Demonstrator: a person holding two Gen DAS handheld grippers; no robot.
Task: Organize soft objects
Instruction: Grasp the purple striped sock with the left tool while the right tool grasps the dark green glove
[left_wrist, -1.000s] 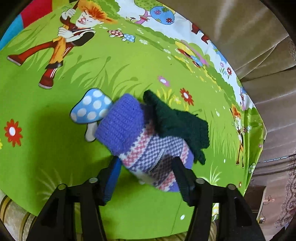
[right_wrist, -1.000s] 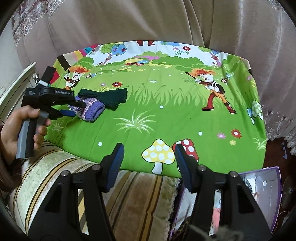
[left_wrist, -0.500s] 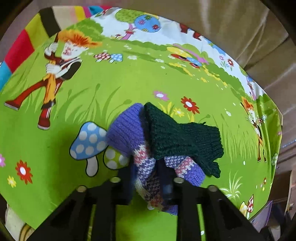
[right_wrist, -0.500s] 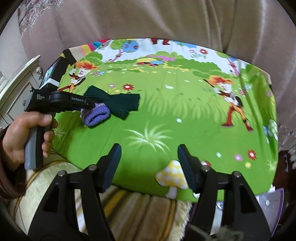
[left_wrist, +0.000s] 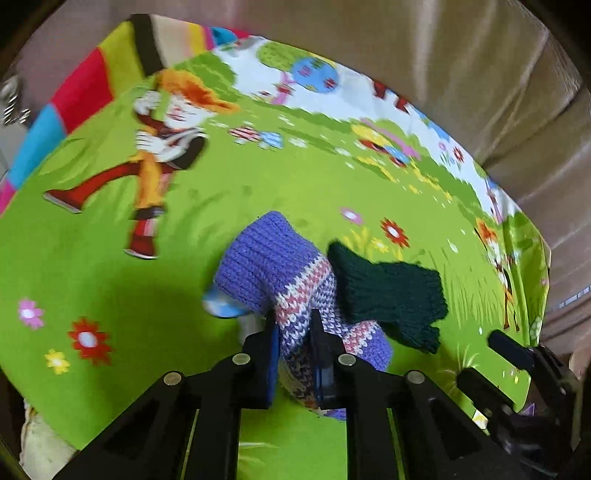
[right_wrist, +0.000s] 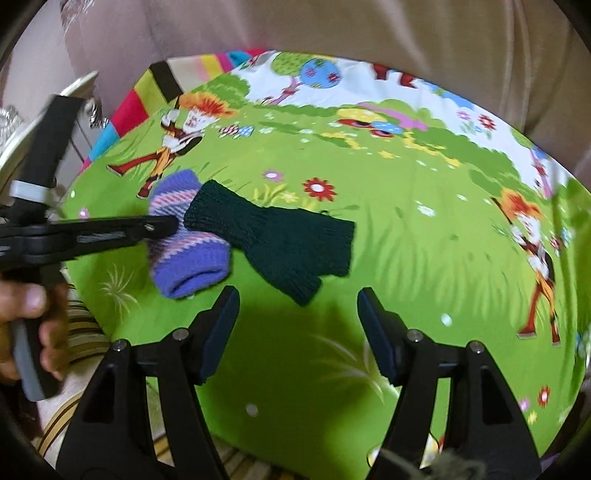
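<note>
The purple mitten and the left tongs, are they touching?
Touching. The left wrist view shows the left tongs closing, both pads already squeezing the purple mitten between them so its knit bunches up.

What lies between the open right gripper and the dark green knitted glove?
Nothing but bare green cartoon cloth in shadow, as the right wrist view shows. The right gripper hangs just short of the green glove, with nothing between its fingers.
</note>
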